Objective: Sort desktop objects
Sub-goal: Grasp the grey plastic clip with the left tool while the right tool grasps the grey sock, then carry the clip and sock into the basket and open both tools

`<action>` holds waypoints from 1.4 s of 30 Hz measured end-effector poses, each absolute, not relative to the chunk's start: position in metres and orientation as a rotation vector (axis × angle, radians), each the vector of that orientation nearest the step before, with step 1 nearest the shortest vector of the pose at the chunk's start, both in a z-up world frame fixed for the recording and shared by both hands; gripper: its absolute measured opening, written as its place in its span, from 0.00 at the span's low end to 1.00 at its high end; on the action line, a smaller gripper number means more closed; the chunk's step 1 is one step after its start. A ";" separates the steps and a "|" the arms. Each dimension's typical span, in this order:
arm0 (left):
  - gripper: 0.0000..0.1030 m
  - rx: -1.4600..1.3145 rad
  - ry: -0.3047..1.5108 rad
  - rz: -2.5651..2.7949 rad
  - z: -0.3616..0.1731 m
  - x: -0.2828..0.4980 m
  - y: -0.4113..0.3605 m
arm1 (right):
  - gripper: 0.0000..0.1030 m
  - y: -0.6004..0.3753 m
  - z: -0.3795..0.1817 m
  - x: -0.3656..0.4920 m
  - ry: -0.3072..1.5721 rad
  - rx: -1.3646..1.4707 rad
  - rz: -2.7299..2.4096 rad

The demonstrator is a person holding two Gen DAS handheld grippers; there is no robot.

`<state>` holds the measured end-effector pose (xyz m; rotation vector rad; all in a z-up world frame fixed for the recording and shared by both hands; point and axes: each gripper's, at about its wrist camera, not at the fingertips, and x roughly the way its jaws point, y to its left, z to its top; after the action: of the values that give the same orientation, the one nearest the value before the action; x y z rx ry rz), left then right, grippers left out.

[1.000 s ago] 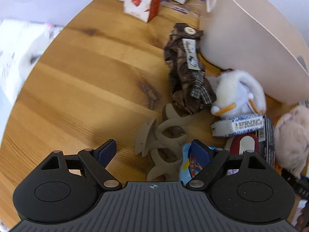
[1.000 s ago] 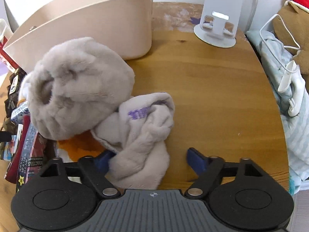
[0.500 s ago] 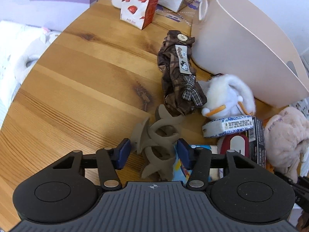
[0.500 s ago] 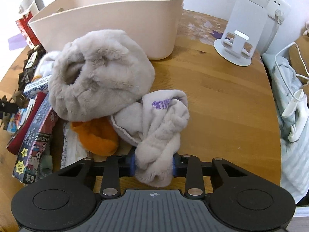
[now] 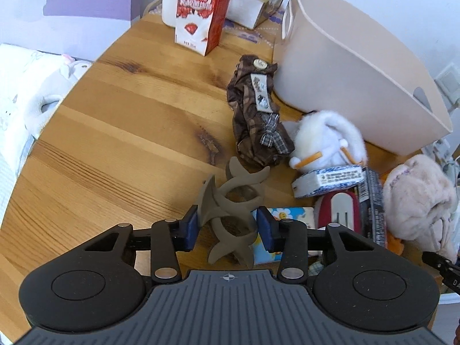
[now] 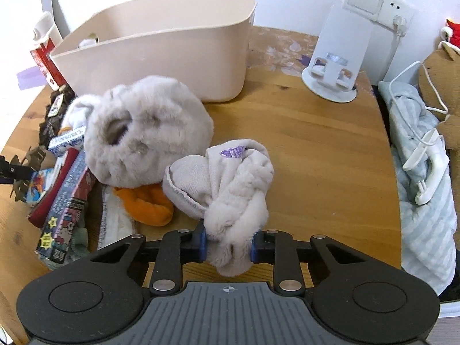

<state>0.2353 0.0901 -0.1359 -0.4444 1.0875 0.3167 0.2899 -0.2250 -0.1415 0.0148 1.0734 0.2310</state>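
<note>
A taupe hair claw, a brown plaid scrunchie, a red-and-white milk carton and a cream bin – all on honey-brown wood-grain table – beside a pale grey sock with purple lettering.

1. The right gripper has just been closing; its fingers pinch a grey fleece sock.
2. Beyond the fingers, to their left, a fluffy grey hat lies before a beige bin on the table.
</note>
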 end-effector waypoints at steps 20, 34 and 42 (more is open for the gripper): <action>0.42 -0.398 0.915 0.278 -0.058 0.245 0.079 | 0.23 -0.247 -0.075 0.293 0.873 0.100 0.213; 0.42 -0.194 0.806 0.215 -0.009 0.301 0.067 | 0.23 -0.232 -0.041 0.341 0.743 0.098 0.201; 0.42 -0.145 0.776 0.174 0.002 0.343 0.058 | 0.23 -0.213 -0.031 0.375 0.714 0.102 0.211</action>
<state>0.3430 0.0584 0.0023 -0.1454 0.7756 0.1743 0.3753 -0.2130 -0.0311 0.1019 0.7138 0.2109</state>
